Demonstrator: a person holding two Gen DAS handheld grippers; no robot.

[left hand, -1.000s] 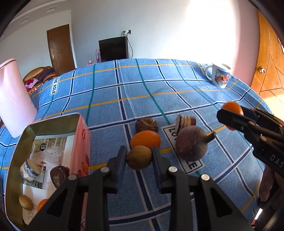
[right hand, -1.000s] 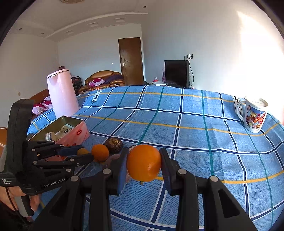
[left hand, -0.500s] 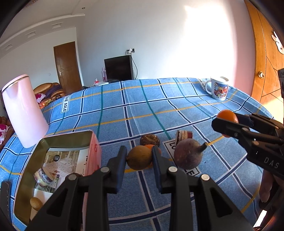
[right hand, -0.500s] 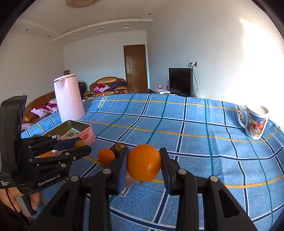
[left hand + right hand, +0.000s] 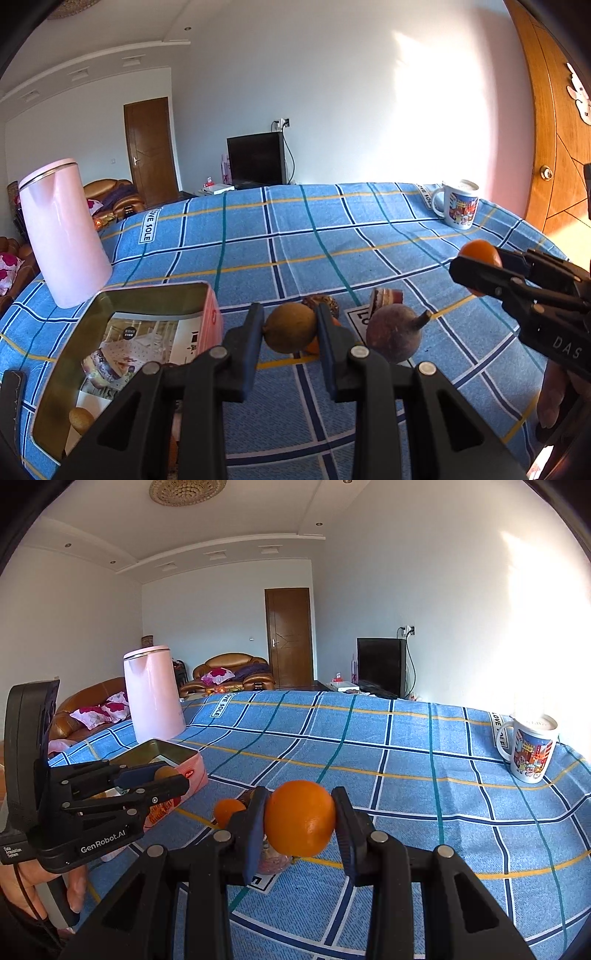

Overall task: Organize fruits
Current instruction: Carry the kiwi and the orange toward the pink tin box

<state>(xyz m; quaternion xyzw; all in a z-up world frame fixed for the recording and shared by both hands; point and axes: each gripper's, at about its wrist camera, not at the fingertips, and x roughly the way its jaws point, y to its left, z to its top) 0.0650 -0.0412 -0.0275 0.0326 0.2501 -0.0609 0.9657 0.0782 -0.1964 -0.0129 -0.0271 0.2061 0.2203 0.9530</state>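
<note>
Left gripper clamps a brown fruit between its fingers, lifted clear of the bench. Right gripper grips an orange the same way, also aloft. The open tin lies down and to the left of the left gripper, just beside it, and already holds some pieces; the right gripper, seen at the far right of the left view, is well apart from it. By this reading the left hand is nearer and would likely deliver first, with a short move leftward and down. Both fruits are near round, so no long axis matters. Loose on the blue checked cloth remain a dark red fruit, a small orange and other pieces. A pink kettle stands behind the tin; a mug sits at the far right edge. Beyond: sofa, door, television.
</note>
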